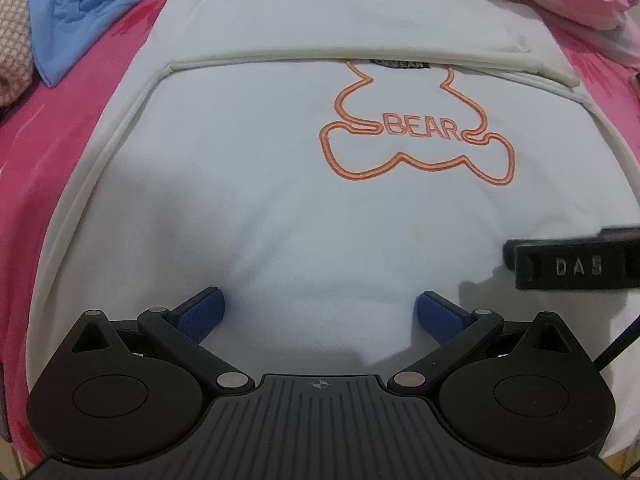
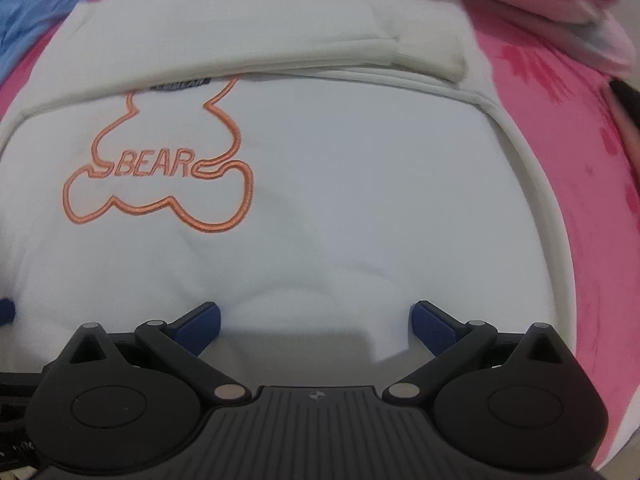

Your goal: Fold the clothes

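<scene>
1. Sweatshirt (image 1: pixel 280 200): white, orange BEAR outline (image 1: pixel 416 128), lying flat on pink sheet (image 1: pixel 48 152).
2. Left gripper (image 1: pixel 320 312): over sweatshirt's near part, jaws spread wide, empty.
3. Right gripper (image 2: pixel 316 320): likewise wide apart, empty.
4. Blue cloth (image 1: pixel 92 4): beside sweatshirt's far-left corner.

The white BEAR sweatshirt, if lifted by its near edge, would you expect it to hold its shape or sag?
The white BEAR sweatshirt would probably sag: soft creases already show near the open left gripper. It looks thick, with bulky layered folds at the far edge, so likely fairly heavy. The right gripper is open too.
</scene>
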{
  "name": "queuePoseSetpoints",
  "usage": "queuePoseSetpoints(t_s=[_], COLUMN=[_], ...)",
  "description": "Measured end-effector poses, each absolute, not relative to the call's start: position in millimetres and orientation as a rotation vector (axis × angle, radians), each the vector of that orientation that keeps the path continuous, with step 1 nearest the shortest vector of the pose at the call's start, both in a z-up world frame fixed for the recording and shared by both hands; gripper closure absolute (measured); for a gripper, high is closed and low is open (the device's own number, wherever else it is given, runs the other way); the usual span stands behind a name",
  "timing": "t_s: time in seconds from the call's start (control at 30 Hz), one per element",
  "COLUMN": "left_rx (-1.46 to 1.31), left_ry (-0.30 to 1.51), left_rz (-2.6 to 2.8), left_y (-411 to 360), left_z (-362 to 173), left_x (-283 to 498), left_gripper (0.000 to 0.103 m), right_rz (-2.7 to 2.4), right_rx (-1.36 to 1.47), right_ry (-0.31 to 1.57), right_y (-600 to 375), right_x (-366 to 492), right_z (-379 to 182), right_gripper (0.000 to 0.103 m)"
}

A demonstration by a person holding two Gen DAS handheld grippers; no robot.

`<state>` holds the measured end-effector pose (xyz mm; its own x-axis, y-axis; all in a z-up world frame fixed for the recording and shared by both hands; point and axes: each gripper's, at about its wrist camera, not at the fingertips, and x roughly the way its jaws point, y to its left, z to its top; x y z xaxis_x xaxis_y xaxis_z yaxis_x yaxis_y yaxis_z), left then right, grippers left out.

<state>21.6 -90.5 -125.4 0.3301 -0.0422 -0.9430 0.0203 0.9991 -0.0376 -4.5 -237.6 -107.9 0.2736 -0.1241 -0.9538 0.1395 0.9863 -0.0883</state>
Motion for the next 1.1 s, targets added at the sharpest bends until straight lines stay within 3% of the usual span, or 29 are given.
queuePoseSetpoints(t_s=[0.43,0.9,1.1], left_rx=[-0.003,0.0,0.017], left_ry=[1.339,1.311,1.288], left_rz=[-0.036,-0.043,-0.073], left_y=[-96,-100,-89], left_z=[-131,-136,-114], left_x=[45,42,51], left_gripper=[0.0,0.0,0.002], right_rz=[-0.146,-0.15,-0.167], right_rx=[0.039,0.04,-0.003], right_ry=[1.318,1.303,1.275], right_y=[-242,-241,-229], right_x=[7,2,0], right_z=[-110,-107,-94], right_gripper=[0.0,0.0,0.0])
